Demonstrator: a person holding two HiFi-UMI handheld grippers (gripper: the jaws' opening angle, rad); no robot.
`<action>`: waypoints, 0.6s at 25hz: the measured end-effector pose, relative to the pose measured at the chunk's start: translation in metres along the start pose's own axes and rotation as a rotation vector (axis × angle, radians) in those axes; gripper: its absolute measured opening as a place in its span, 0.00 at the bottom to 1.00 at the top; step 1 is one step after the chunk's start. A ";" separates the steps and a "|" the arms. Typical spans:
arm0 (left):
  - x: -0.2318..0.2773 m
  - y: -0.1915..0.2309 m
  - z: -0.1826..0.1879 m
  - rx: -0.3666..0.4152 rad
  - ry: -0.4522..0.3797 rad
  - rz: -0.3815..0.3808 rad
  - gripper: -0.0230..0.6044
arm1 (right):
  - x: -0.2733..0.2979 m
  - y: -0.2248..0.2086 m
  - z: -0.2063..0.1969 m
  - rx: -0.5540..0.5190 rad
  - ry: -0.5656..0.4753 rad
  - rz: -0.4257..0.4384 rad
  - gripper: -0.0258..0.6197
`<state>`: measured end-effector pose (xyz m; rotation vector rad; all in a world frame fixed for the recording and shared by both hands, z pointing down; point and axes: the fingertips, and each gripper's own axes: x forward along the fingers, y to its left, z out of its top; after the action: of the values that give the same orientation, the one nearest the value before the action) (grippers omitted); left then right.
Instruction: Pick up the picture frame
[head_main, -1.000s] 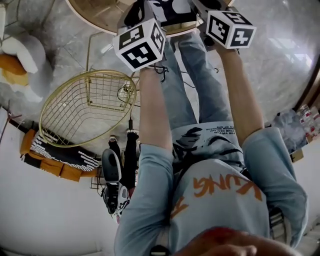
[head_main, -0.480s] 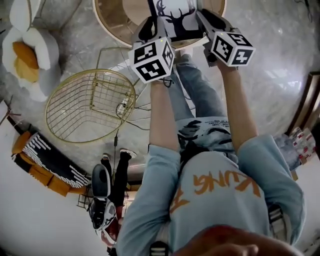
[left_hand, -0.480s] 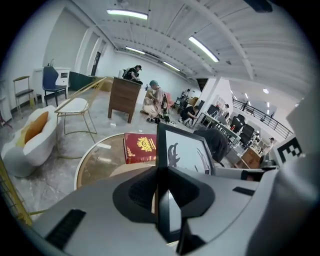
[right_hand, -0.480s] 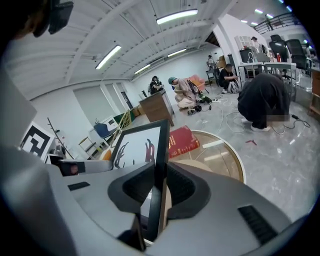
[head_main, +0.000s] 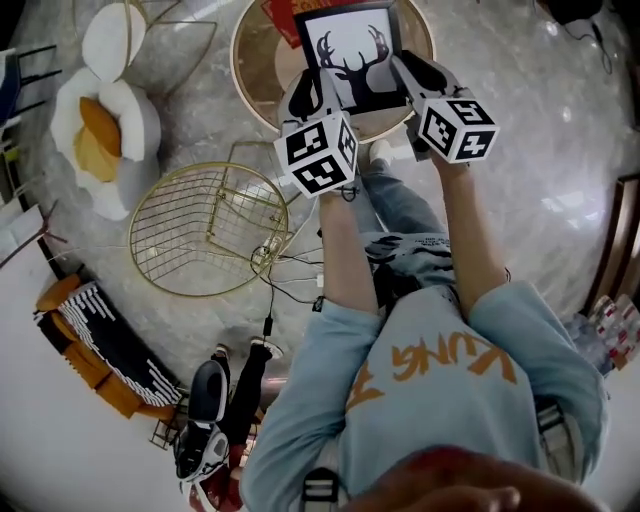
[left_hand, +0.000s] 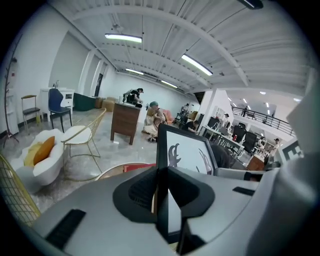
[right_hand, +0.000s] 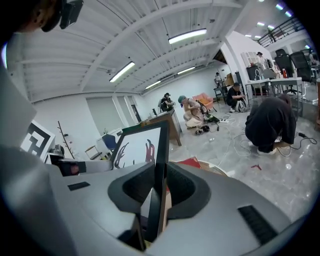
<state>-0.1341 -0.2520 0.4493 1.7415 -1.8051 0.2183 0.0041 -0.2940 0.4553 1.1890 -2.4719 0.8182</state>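
The picture frame (head_main: 355, 55) is black with a white print of a deer's antlered head. It hangs above a round wooden table (head_main: 258, 55), held from both sides. My left gripper (head_main: 312, 92) is shut on its left edge and my right gripper (head_main: 415, 72) on its right edge. In the left gripper view the frame (left_hand: 186, 152) stands edge-on between the pads, with my left gripper (left_hand: 161, 200) clamped on the black rim. In the right gripper view the frame (right_hand: 136, 146) is likewise pinched by my right gripper (right_hand: 159, 196).
A gold wire chair (head_main: 205, 230) stands left of my arms, and a white petal-shaped seat with an orange cushion (head_main: 100, 130) lies farther left. A red item (head_main: 278, 14) lies on the table. Cables (head_main: 290, 272) run over the marble floor. People sit in the background (left_hand: 152, 120).
Both grippers have risen together with the frame clamped between them. The frame now shows whole above the table in the head view.
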 end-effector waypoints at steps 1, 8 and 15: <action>-0.005 -0.005 0.010 0.003 -0.017 0.001 0.16 | -0.006 0.003 0.011 -0.008 -0.016 0.004 0.15; -0.035 -0.033 0.076 0.013 -0.154 -0.004 0.16 | -0.040 0.024 0.083 -0.114 -0.118 0.033 0.15; -0.073 -0.075 0.133 0.066 -0.263 -0.040 0.16 | -0.086 0.036 0.149 -0.180 -0.218 0.058 0.15</action>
<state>-0.1083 -0.2673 0.2830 1.9251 -1.9637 0.0338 0.0285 -0.3115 0.2820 1.2027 -2.6990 0.4886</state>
